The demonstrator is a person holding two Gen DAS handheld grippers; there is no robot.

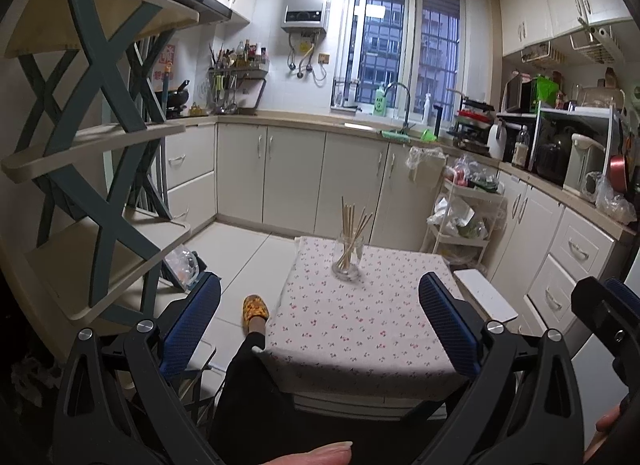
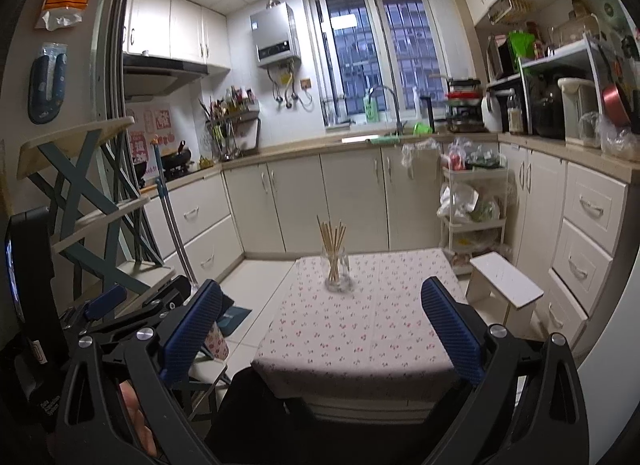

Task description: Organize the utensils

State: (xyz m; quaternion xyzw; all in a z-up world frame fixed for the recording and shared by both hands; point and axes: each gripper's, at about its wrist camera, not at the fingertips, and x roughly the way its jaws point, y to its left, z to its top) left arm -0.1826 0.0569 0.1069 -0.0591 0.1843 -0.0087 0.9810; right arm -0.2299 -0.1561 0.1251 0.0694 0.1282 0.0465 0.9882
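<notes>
Both grippers fill the lower frame with jaws spread wide, gripping nothing: left gripper (image 1: 320,317), right gripper (image 2: 322,321). Beyond them, mid-frame, chopsticks (image 1: 352,231) stand in a glass jar (image 1: 348,261) on the floral-clothed table (image 1: 360,329).

Left wrist view: set low at the near edge of the small counter under a white floral-print cloth (image 1: 360,317), facing forward across it toward the barred window (image 1: 404,61); left tongs (image 1: 320,325) frame the bottom, spread wide.

Right wrist view: similar height, just to the right, facing the same way; right tongs (image 2: 322,329) likewise parted.

Shared: the counter, the clear glass jar of wooden chopsticks (image 1: 349,253) (image 2: 337,265) at its far middle, the white base cabinets (image 1: 296,177).
</notes>
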